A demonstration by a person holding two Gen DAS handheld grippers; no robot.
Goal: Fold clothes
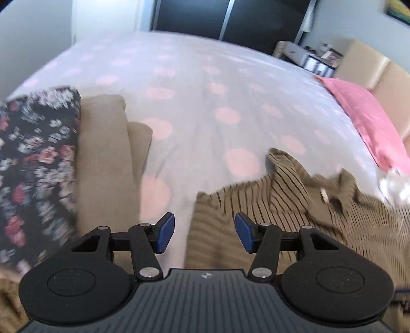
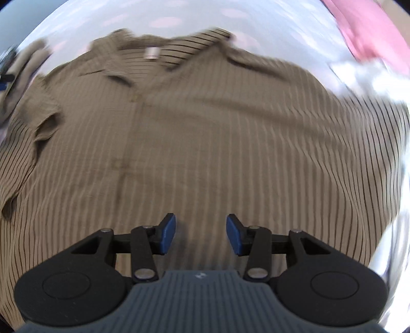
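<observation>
**Ana:** Right wrist view first: what does the garment look like?

**Ben:** It is a brown shirt [image 2: 205,133] with thin dark stripes, lying spread out on the bed [image 2: 256,23], collar at the far end and a pale label inside the neck. A button placket runs down the front, left of centre. One short sleeve bunches up on the left side. The picture is smeared by motion, so finer detail is lost.

**Ana:** And the right gripper [image 2: 201,235]?

**Ben:** Its blue pads stand spread apart with only cloth showing between them; it holds nothing and hangs over the lower part of the shirt.

**Ana:** What does the left wrist view give?

**Ben:** The left gripper [image 1: 205,231] is also spread wide and empty. It sits at the shirt's left edge [image 1: 256,205], where the hem meets the white bedcover with pink dots [image 1: 205,89]. A folded-up sleeve or flap of the shirt stands up just beyond.

**Ana:** Room to move?

**Ben:** Beyond the shirt the cover runs open to the far edge of the bed. To the left lie tan folded cloth [image 1: 105,158] and a dark floral garment [image 1: 36,164], side by side and touching. A pink pillow [image 1: 369,120] lies at the right, near the shirt's collar end.
</observation>
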